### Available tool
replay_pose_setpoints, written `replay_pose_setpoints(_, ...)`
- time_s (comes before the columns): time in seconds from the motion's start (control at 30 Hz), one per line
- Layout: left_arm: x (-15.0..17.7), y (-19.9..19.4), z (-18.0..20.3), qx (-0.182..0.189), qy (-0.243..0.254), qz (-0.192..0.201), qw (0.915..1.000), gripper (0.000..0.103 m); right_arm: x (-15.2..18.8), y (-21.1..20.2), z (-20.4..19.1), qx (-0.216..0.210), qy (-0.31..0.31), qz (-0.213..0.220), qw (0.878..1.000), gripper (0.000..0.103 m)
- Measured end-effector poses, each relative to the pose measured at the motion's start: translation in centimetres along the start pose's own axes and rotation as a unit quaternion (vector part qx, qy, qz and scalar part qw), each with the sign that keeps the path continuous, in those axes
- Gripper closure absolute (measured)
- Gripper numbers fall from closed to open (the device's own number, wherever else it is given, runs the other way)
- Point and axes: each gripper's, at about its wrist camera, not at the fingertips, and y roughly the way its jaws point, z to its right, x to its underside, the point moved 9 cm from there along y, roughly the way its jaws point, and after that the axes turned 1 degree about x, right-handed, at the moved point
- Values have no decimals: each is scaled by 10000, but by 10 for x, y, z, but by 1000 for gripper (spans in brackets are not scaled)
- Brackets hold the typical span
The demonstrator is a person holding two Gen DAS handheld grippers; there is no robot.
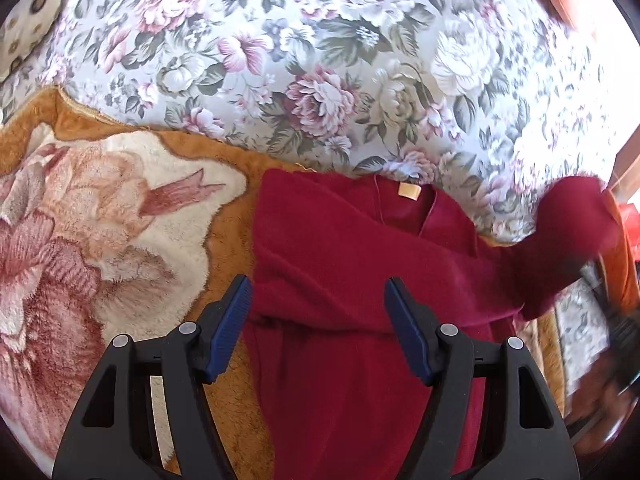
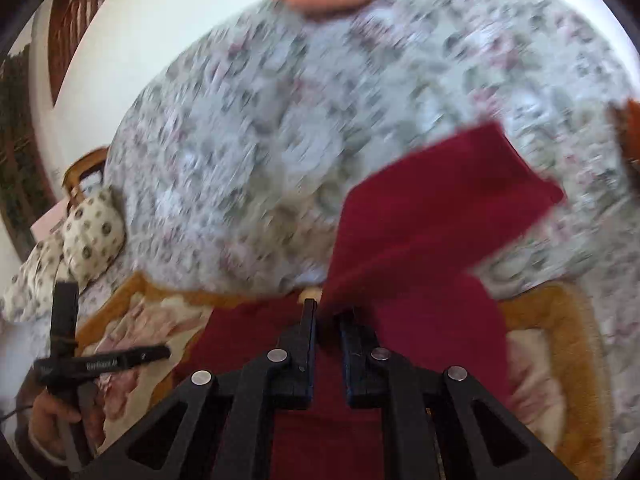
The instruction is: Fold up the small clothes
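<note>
Bright daylight, glare at the right edges, fisheye bending at borders, right wrist view heavily motion-blurred

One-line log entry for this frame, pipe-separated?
phase: sleeve fold | left gripper: open, above red sweater | right gripper: shut on sleeve, lifted, view blurred | surface: plush blanket on floral sheet
</note>
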Motion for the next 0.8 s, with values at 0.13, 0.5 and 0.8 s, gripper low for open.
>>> replay_pose_setpoints(0.13, 0, 7, -4, 183, -84, -147, 9997, 34, 56, 66, -45, -428, -159, -1138, 9925, 83)
replay_pose_setpoints(0.5, -11, 51, 18, 573, -134, -542, 9968, 34, 73, 41, 6, -300, 527, -1077, 9923, 77)
replay_pose_setpoints(0.8, -7, 92, 51, 512, 322, -864, 9944, 81, 70, 14, 31, -222, 786, -825, 9932, 76)
